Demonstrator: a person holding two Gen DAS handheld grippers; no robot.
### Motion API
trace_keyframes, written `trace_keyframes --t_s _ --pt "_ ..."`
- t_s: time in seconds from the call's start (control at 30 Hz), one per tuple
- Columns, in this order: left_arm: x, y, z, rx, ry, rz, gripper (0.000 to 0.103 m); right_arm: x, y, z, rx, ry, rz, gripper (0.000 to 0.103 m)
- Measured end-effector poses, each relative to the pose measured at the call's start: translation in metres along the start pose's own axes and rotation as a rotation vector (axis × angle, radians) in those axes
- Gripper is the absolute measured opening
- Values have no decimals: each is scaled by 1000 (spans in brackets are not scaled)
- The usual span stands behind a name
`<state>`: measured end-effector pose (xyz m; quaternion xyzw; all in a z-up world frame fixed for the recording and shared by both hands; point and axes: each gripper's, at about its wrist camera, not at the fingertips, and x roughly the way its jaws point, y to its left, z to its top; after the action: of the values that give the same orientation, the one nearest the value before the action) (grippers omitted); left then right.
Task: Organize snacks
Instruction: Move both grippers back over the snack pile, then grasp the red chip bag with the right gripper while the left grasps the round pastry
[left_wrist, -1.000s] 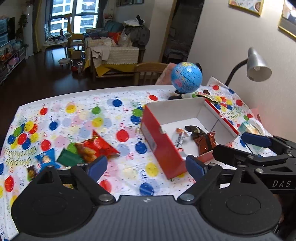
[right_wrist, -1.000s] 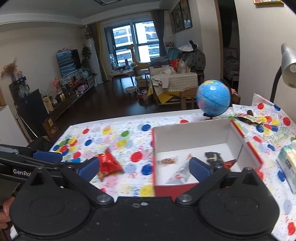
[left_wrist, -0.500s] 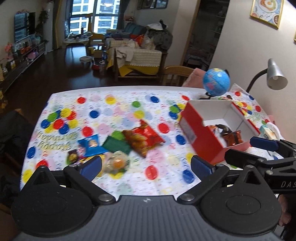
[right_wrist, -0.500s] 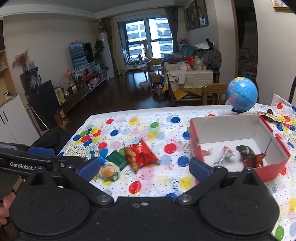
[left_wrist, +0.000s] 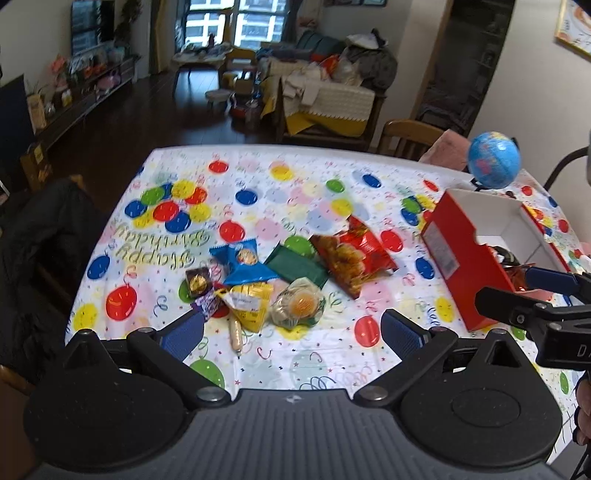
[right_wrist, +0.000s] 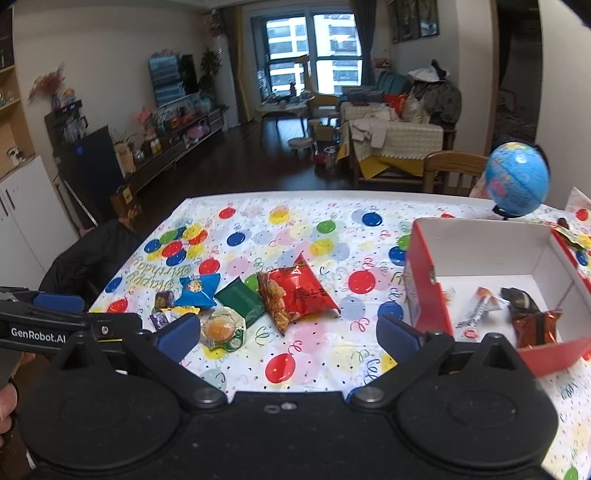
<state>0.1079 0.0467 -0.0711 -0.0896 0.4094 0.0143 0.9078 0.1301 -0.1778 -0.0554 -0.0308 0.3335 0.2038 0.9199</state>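
Observation:
A red box (left_wrist: 458, 254) with a white inside stands on the table's right; in the right wrist view the box (right_wrist: 428, 291) holds a few wrapped snacks (right_wrist: 532, 321). Loose snacks lie mid-table: a red chip bag (left_wrist: 354, 254), a green packet (left_wrist: 295, 264), a blue packet (left_wrist: 243, 260), a clear pack with an orange centre (left_wrist: 301, 304), a yellow pack (left_wrist: 249, 304) and a small sausage (left_wrist: 235, 334). My left gripper (left_wrist: 291, 332) is open and empty, just short of the pile. My right gripper (right_wrist: 286, 334) is open and empty, near the table's front edge.
A blue globe (right_wrist: 517, 182) stands behind the box. A wooden chair (right_wrist: 454, 170) sits at the far edge. A dark jacket (left_wrist: 40, 258) hangs off the table's left side. The balloon-print tablecloth (left_wrist: 258, 177) covers the whole table.
Both grippers have pulled back and swung left, away from the box. The snack pile now sits centred ahead of the left gripper. Both stay open and empty.

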Motion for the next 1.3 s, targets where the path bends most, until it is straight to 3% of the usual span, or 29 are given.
trace_keyframes --t_s 0.27,0.6,0.77,0.97,1.03,1.3 --pt "44 -2 3 -20 64 -23 103 48 -14 14 -64 57 43 101" --pt "85 -15 21 93 54 -39 102 110 -30 29 -149 122 89 99" --pt "111 -25 24 191 103 -67 101 140 -30 32 -174 152 104 99" --pt "138 -33 23 252 168 -73 91 168 -27 32 -204 179 122 99" --pt "145 -34 21 263 192 -73 78 176 -26 31 -213 189 121 99" --pt "161 -39 17 317 215 -63 75 200 -22 27 -229 216 128 99"
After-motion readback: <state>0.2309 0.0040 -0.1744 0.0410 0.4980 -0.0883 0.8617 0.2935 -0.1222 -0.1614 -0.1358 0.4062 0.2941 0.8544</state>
